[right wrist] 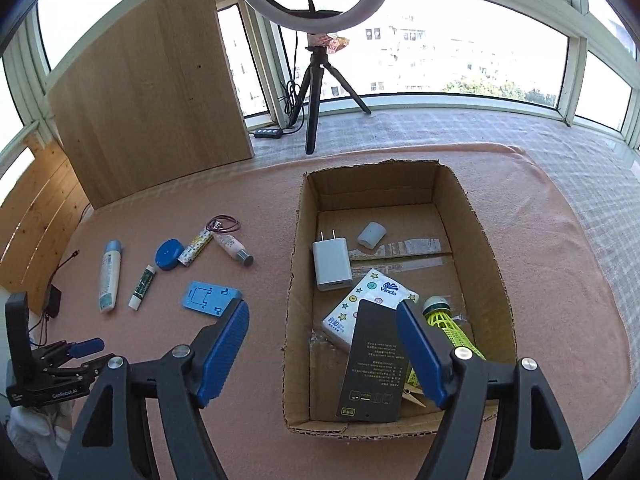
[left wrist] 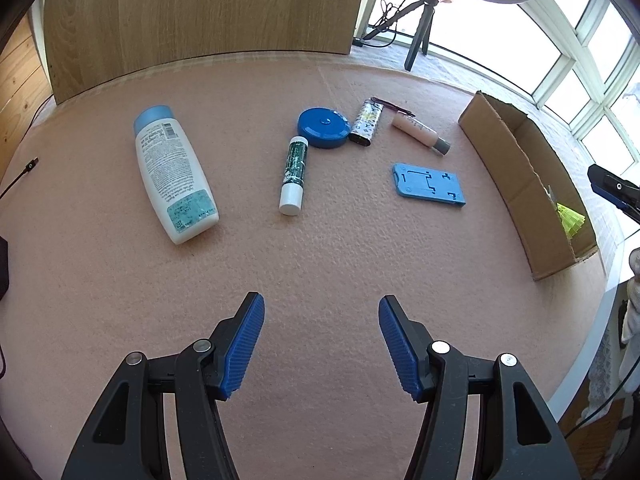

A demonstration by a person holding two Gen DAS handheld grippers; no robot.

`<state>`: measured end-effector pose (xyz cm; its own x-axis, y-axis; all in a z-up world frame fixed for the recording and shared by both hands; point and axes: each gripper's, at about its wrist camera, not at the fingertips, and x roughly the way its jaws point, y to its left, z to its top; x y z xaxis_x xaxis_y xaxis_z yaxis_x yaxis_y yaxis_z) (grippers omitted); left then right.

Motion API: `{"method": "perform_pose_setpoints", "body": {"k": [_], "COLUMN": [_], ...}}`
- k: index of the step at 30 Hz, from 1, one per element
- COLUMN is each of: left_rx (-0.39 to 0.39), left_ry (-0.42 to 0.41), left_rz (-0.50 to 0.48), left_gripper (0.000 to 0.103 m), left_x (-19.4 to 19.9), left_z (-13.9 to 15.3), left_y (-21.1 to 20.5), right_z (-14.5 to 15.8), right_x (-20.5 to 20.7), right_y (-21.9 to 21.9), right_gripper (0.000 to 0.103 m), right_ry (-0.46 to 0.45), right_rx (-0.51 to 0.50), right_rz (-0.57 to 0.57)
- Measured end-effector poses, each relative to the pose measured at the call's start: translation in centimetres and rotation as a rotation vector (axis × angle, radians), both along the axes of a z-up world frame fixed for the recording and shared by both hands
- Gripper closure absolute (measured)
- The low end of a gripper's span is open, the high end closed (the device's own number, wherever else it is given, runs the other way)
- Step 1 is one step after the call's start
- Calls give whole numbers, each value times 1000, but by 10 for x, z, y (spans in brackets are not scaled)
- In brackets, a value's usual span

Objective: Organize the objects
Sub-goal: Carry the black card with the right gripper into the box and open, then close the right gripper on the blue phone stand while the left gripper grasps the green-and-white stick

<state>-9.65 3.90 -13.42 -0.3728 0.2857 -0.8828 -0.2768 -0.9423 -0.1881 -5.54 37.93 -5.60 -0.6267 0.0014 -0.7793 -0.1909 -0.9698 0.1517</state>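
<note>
Right gripper (right wrist: 322, 350) gapes over the cardboard box (right wrist: 496, 264), black card (right wrist: 374, 364) deposited (judged); left gripper (left wrist: 322, 344) wide, empty — next: blue holder (left wrist: 430, 184).

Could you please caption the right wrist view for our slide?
Open right gripper above a cardboard box holding a charger, tissues and a black card.

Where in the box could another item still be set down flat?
Bare floor at the far end of the box, beyond the charger and white cap. The near half is crowded: tissue pack, black card, shuttlecock.
</note>
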Motion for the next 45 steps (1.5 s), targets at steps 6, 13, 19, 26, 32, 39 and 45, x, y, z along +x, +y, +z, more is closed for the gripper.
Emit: {"method": "perform_pose_setpoints", "body": {"k": [6,13,19,26,32,39,45], "left_rx": [-29,-51,-47,-29,-19,-10,-25], "left_ry": [41,62,26,-16,-31,-45,-56], "left_rz": [-15,-23,-24,-12,-10,-9,-38], "left_gripper": [40,40,40,42,47,47,47], "left_x": [-16,-43,-65,-82,-93,-104,-109], "left_z": [11,18,11,-1,-6,-9,-14], "left_y": [4,7,8,10,15,17,23], "right_z": [10,-3,-27,-49,-69,-89,-100], "right_x": [-19,-55,-79,-108,-136,-152,-160], "right_y": [-37,-75,-98,-109,-118,-118,-113], "right_gripper": [31,31,31,31,31,31,31], "right_ry": [45,-30,-140,-245,-301,-341,-368], "right_rx": [44,35,14,-53,-47,-55,-81], "right_rz": [114,247,332,359,363,335,321]}}
